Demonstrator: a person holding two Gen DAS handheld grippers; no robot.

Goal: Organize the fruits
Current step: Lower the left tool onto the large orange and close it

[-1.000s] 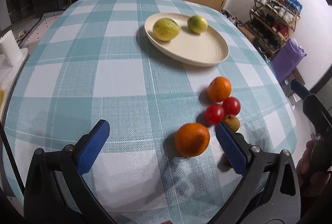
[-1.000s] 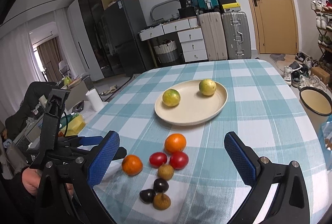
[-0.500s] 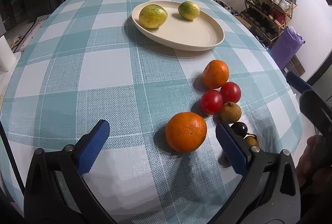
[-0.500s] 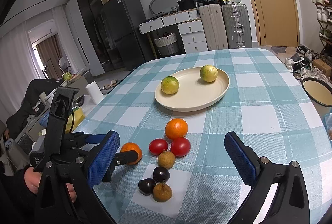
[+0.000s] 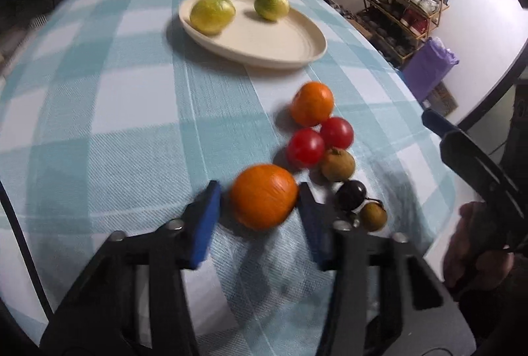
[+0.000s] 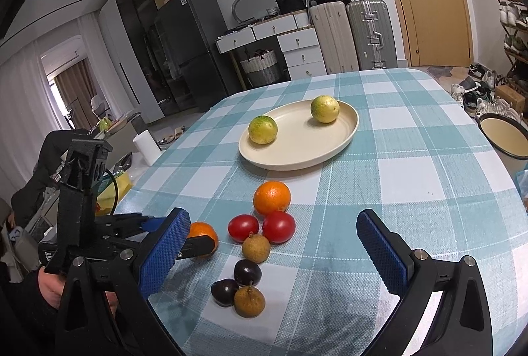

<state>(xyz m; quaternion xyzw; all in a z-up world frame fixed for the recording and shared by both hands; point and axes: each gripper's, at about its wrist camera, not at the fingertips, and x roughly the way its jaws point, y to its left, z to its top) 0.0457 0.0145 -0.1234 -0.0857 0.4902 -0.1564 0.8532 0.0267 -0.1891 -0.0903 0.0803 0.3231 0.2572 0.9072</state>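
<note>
Grasp step: left gripper (image 5: 259, 200) jaws closing around nearest orange (image 5: 263, 195) on the tablecloth (image 5: 115, 124); right gripper (image 6: 274, 252) wide, empty. Next: firm grip, lift toward plate (image 5: 297, 55).

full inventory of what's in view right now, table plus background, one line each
plate: 1, cream, far middle of the table
green-yellow fruits: 2, on the plate
oranges: 2; one near the plate, one between the left gripper's fingers
tomatoes: 2, red, side by side below the far orange
brown round fruits: 2, near edge of the cluster
dark plums: 2, between the brown fruits
tablecloth: 1, teal and white check
suitcases: 3, beige, silver, teal, back wall
paper roll: 1, white, left of the table
left gripper: blue pads, closing around the near orange
right gripper: blue pads, wide open, empty
</note>
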